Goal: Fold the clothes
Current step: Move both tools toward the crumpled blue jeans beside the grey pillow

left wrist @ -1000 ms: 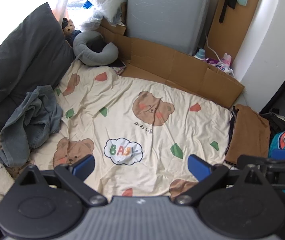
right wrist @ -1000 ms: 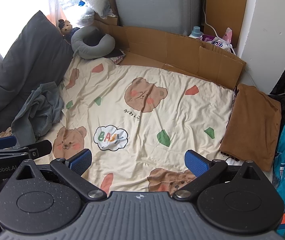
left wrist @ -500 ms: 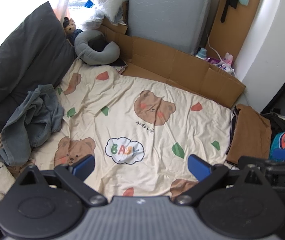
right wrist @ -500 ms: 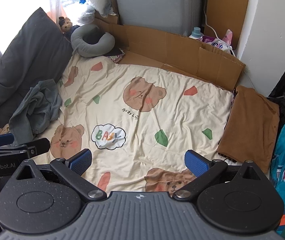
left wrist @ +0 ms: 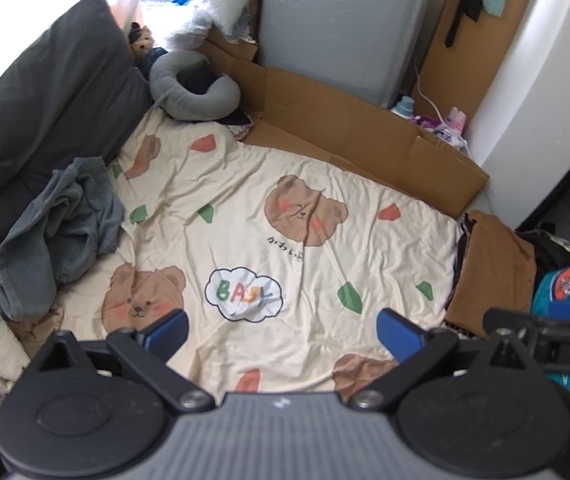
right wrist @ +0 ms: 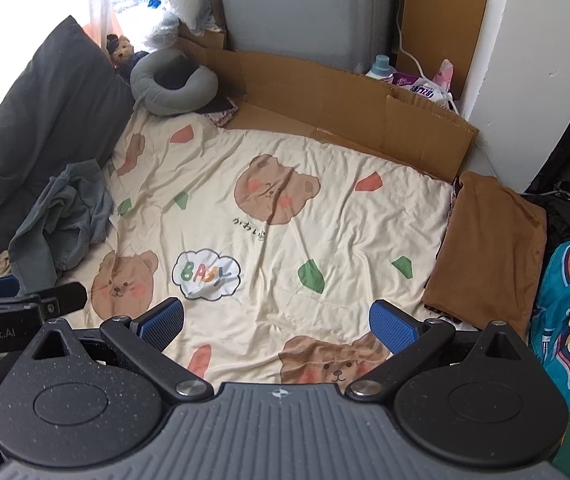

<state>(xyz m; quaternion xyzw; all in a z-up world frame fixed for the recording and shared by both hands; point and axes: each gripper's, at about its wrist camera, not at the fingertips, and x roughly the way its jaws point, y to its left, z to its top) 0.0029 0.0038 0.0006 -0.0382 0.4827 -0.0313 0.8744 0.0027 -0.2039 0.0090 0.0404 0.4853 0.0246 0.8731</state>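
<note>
2 grippers, left gripper [left wrist: 281, 330] and right gripper [right wrist: 277, 320], both spread wide and empty above the bed sheet [left wrist: 325, 264]; crumpled grey garment [left wrist: 61, 232] aside, probably awaiting folding.

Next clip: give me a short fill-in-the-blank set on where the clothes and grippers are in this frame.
1. The crumpled grey-blue garment lies at the sheet's ____ edge.
2. The folded brown garment lies at the sheet's ____ edge.
3. Both the left gripper and the right gripper are ____ and hold nothing.
4. The bedsheet is printed with ____ faces.

Missing words: left; right; open; bear
</note>
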